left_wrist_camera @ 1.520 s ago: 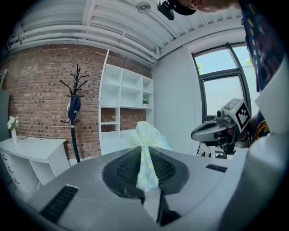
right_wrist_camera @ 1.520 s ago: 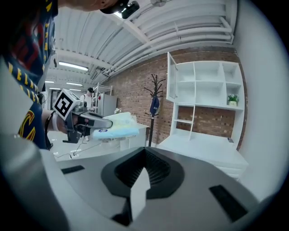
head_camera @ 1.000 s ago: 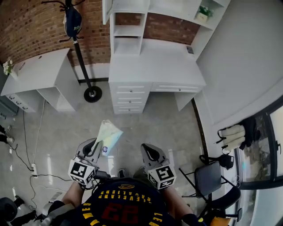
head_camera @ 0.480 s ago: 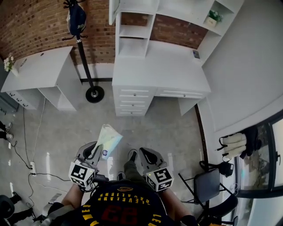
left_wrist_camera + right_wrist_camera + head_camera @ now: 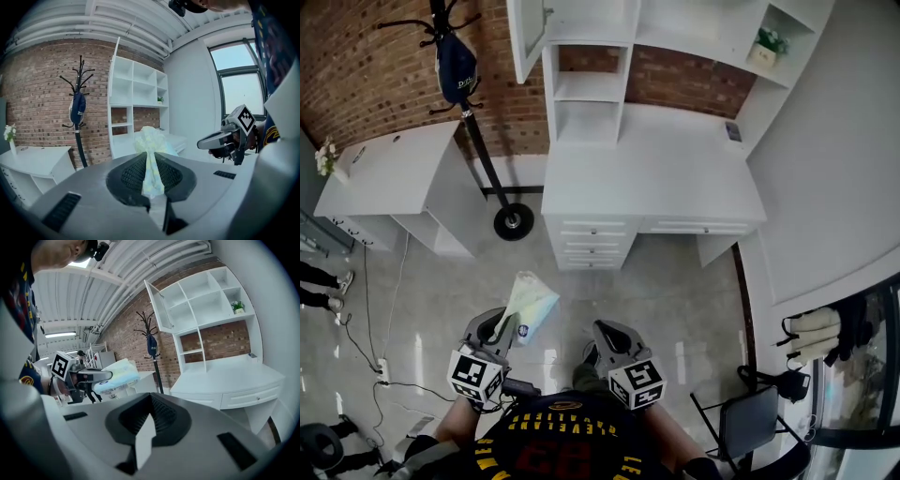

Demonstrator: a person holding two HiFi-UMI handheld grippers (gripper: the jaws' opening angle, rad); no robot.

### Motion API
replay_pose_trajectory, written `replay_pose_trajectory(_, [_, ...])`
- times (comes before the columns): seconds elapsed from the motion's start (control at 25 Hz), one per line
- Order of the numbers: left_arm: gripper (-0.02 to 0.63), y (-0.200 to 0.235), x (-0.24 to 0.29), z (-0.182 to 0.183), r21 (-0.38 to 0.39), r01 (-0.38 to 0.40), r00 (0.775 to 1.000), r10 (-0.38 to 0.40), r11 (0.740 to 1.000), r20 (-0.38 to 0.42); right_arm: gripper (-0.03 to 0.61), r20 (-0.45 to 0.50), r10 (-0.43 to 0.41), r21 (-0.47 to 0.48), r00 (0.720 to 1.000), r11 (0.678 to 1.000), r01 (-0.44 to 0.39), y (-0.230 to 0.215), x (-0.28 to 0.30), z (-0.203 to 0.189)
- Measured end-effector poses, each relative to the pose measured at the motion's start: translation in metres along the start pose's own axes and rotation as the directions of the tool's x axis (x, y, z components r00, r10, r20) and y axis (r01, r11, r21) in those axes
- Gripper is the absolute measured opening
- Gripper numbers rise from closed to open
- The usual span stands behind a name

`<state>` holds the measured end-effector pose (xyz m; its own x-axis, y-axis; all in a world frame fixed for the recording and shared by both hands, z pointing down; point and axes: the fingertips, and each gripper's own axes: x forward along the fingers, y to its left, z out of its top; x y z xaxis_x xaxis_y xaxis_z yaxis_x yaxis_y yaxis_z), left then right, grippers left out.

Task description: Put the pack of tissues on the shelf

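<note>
The pack of tissues [image 5: 531, 301] is pale green and yellow plastic. My left gripper [image 5: 500, 325] is shut on its near end and holds it above the floor, pointing toward the white shelf unit [image 5: 579, 86] over the desk [image 5: 652, 173]. In the left gripper view the pack [image 5: 151, 140] stands pinched between the dark pads [image 5: 133, 173], with the shelf unit [image 5: 136, 108] far ahead. My right gripper [image 5: 606, 331] hangs beside it, shut and empty. The right gripper view shows its jaws [image 5: 149, 416] closed together, the pack [image 5: 117, 372] at left and the shelf unit [image 5: 206, 301] ahead.
A black coat stand [image 5: 478, 141] with a dark bag [image 5: 455, 64] stands left of the desk. Further left is a low white cabinet [image 5: 380, 178]. A small plant [image 5: 766, 45] sits in an upper shelf compartment. A folding chair [image 5: 750, 420] is at the lower right; cables [image 5: 375, 361] lie at the left.
The desk and shelf unit have come closer and shifted right in the head view as the person walks. Both grippers keep their places and the left keeps its hold on the pack.
</note>
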<state>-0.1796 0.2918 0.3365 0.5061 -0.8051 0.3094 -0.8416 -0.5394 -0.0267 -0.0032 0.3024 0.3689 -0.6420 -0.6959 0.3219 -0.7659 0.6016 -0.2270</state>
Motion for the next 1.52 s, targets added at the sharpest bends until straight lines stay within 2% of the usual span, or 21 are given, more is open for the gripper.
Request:
replay_pose_trajectory(0.4, [0.035,0.014,0.100,0.048,0.029,-0.050,0.999,0.050,0.998,-0.005,-0.008,0.012,0.038,0.034,0.999,0.999,-0.039,-0.104,0.040,0.035])
replay_pose_trajectory(0.6, [0.035,0.015,0.126,0.054,0.019,-0.059,0.998,0.060,0.998,-0.028,-0.008,0.024,0.076,-0.015,0.997,0.997,-0.075,-0.119,0.060,0.051])
replay_pose_trajectory(0.8, [0.035,0.016,0.146,0.062,0.015,-0.062,0.997,0.063,0.998,-0.032,-0.008,0.024,0.086,-0.004,0.996,0.996,-0.086,-0.135,0.065,0.055])
replay_pose_trajectory(1.16, [0.035,0.023,0.176,0.075,0.026,-0.042,0.999,0.042,0.999,-0.011,-0.008,0.024,0.029,0.012,0.999,1.000,-0.029,-0.169,0.064,0.060])
replay_pose_trajectory(1.52, [0.035,0.053,0.230,0.085,0.026,0.006,1.000,-0.007,1.000,0.018,-0.008,0.020,-0.040,-0.003,0.999,0.999,0.040,-0.202,0.084,0.074])
